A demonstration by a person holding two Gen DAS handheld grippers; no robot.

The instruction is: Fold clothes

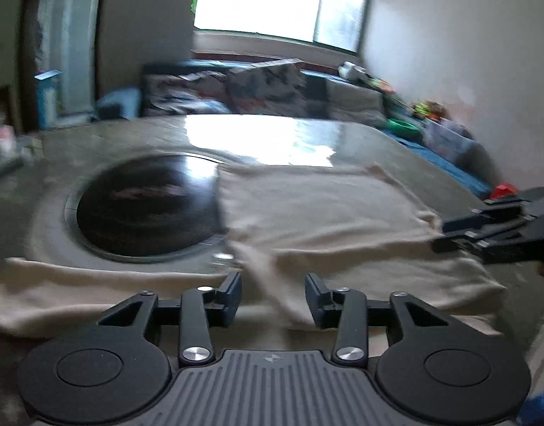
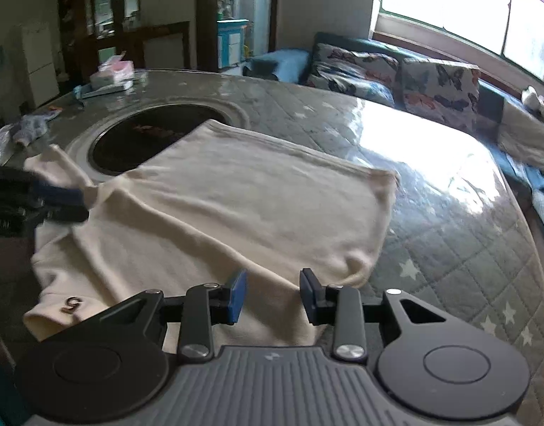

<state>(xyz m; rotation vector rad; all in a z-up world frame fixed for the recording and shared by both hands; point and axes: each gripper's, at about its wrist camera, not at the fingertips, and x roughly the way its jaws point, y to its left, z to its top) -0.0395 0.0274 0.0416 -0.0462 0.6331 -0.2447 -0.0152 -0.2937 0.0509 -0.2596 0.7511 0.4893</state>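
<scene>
- Left gripper [image 1: 273, 300]: jaws parted, nothing between them; poised low over near edge of cream garment [image 1: 318, 209], a raised fold directly ahead.
- Right gripper [image 2: 272, 296]: jaws parted, nothing held; hovering above garment's near edge, close to its right-hand corner.
- Cream garment [image 2: 215, 198]: one piece, spread flat on tabletop [image 2: 449, 234], partly folded; long axis running roughly left to right across both grippers; far left corner overlapping dark round inset [image 2: 137, 135].
- Sleeve cuff with dark "5" mark [image 2: 72, 304]: near-left of right gripper, lying at tabletop's near edge.
- Key relation: garment lying forward of and beneath both grippers; left gripper nearer the loose sleeve side, right gripper nearer the squared-off corner. Likely next step, judged only: pinch near edge, carry it away toward far hem.
- Count: garments one; grippers two; dark round insets one; patterned cushions [image 2: 357, 67] two, on sofa beyond tabletop; tissue pack [image 2: 112, 71] one, far left.
</scene>
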